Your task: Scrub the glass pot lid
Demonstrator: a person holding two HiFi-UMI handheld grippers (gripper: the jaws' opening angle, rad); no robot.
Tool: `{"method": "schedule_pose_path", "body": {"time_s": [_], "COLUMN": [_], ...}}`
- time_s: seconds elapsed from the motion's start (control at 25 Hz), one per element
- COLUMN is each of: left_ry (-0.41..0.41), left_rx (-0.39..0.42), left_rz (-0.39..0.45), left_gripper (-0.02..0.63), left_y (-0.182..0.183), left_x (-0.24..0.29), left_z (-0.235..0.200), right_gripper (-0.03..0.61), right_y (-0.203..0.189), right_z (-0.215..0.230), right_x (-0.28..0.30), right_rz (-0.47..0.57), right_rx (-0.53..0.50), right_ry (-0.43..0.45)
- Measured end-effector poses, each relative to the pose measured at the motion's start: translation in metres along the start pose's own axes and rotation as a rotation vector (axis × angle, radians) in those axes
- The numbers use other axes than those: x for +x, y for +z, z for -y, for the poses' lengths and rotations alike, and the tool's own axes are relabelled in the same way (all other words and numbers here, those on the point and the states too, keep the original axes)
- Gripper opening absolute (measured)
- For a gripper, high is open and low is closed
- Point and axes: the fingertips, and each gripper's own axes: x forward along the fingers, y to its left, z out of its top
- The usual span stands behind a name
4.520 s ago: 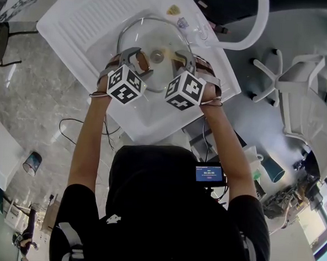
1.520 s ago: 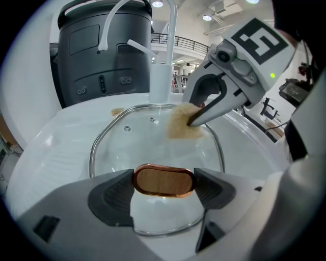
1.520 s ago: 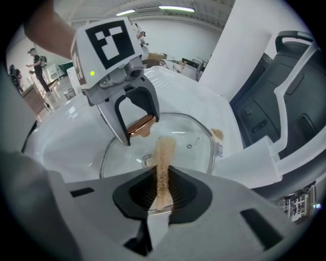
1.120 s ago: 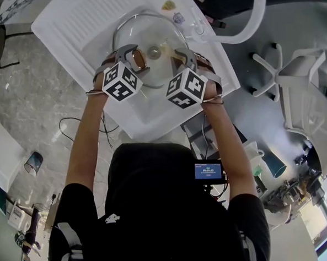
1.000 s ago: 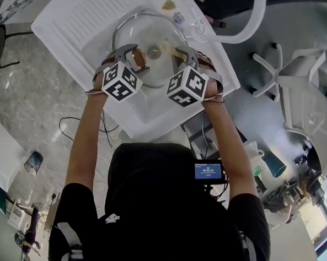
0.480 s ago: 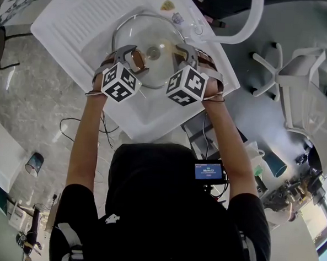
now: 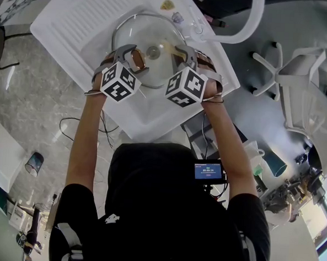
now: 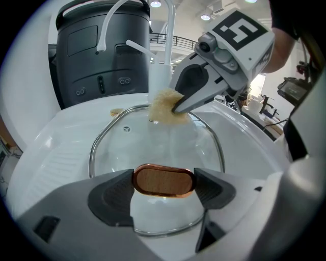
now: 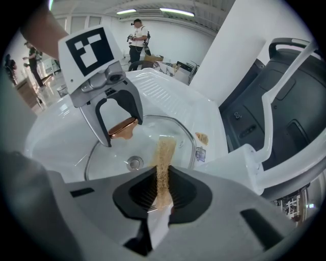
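A round glass pot lid (image 7: 150, 32) with a metal rim lies in the white sink basin (image 7: 153, 113). My left gripper (image 7: 136, 58) is shut on the lid's copper-rimmed wooden knob (image 8: 163, 180), near the lid's front part. My right gripper (image 9: 162, 193) is shut on a thin tan sponge (image 9: 164, 163). The sponge's far end rests on the glass (image 8: 153, 148) toward the lid's back right. In the left gripper view the right gripper (image 8: 178, 107) comes in from the right with the sponge (image 8: 164, 106) between its jaws.
A white faucet (image 7: 252, 28) arches over the sink's back right corner. The ribbed drainboard (image 7: 99, 13) lies to the left. A dark bin (image 8: 102, 51) stands behind the sink. A white chair (image 7: 300, 69) is to the right. The drain (image 9: 134, 163) shows through the glass.
Both grippers stay almost in the same place. The right gripper with the sponge has shifted only slightly on the glass, and the left keeps its hold on the knob.
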Motion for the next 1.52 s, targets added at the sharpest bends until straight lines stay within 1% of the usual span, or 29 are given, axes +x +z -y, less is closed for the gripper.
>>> {"method": "schedule_pose_path", "body": {"time_s": [0.8,1.16,1.52], "left_ry": [0.005,0.007,0.008], "left_rx": [0.0,-0.003,-0.008], "left_rz": [0.003,0.01,0.012], "left_gripper": [0.347,0.347,0.347], "left_y": [0.0,0.001,0.001], "left_x": [0.0,0.0,0.001], "left_z": [0.0,0.001,0.0], "right_gripper": [0.028,0.028,0.028], "right_y": [-0.003,-0.006,-0.008], "right_z": [-0.052,-0.068,-0.078], "right_x": [0.002,0.003,0.005], "right_rz": [0.006,0.003,0.006], "right_rx": [-0.007,-0.016,-0.016], "right_ry": [0.09,0.127,0.142]}}
